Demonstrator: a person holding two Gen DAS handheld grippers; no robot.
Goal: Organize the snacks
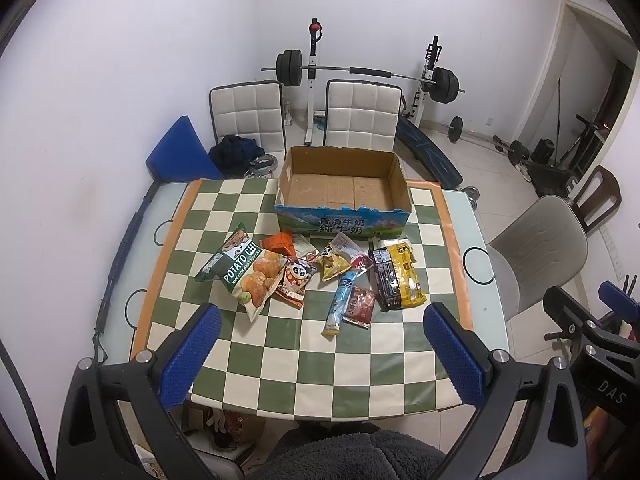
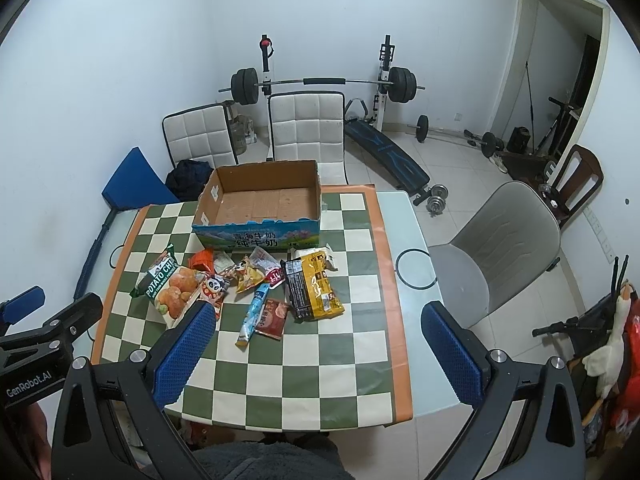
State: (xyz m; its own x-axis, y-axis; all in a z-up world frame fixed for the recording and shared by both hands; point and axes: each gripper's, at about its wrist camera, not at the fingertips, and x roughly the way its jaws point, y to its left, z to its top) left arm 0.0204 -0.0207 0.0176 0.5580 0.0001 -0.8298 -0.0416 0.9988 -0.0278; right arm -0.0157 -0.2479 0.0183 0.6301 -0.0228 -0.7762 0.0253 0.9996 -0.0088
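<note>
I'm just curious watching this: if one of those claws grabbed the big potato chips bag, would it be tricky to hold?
Probably a little. The potato chips bag looks puffed, so it is likely light for its size and would dent rather than stay stiff. Its glossy film may be slippery between the pads. The chips inside are likely fragile, so a hard squeeze could crush them. It lies flat on the checkered cloth, so it shouldn't roll.
</note>
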